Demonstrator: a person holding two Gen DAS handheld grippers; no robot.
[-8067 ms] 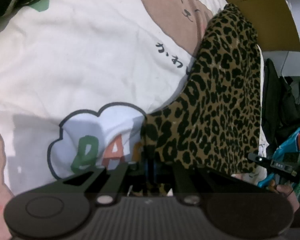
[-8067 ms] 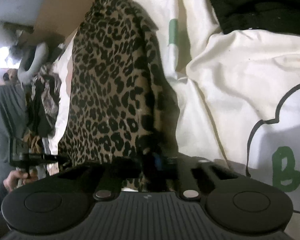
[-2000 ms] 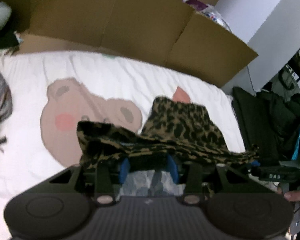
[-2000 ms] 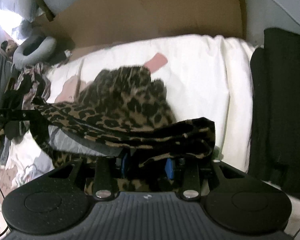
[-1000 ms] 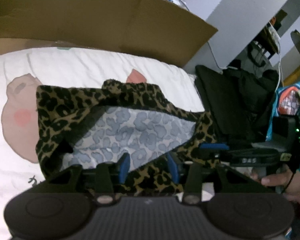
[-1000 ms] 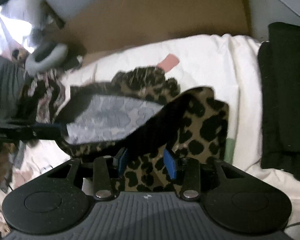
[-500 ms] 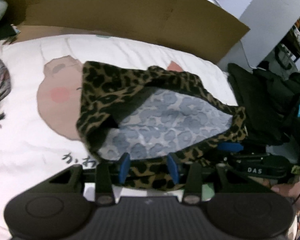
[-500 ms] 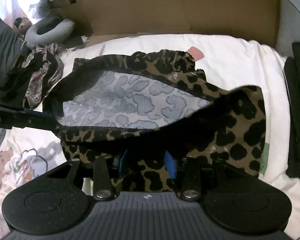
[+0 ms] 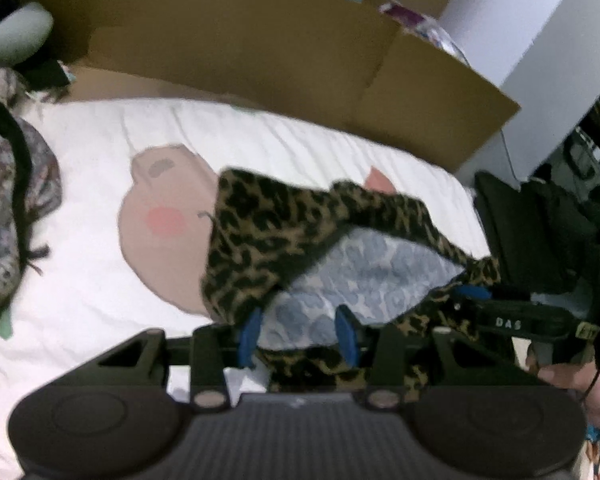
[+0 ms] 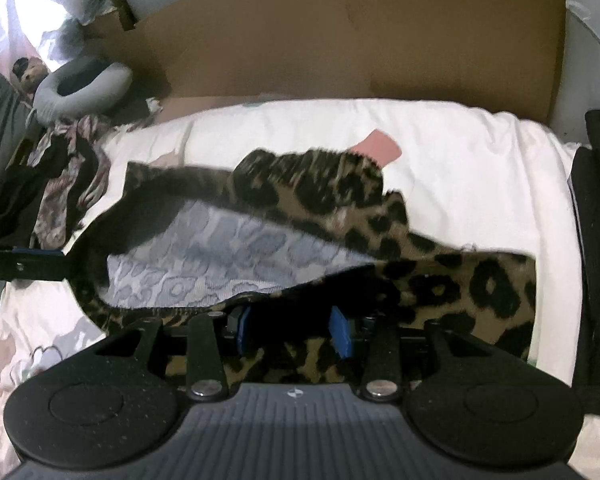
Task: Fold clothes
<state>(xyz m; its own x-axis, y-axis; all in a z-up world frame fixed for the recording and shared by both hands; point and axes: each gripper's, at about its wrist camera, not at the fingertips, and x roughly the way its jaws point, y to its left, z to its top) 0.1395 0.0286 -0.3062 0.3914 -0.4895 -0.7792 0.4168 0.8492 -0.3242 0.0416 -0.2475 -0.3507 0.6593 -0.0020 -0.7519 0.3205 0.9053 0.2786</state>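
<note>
gripping leopard garment (image 9: 268, 236), both grippers part-open

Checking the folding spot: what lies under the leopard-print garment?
Under the leopard-print garment is the white cartoon-print bedsheet, whose pink bear face shows beside it. The print directly beneath is covered.

Lettering: "DAS", white capitals
Carrier: black body of the right gripper (image 9: 512, 322), left wrist view
Position: 3 o'clock
Other legible text: none
</note>
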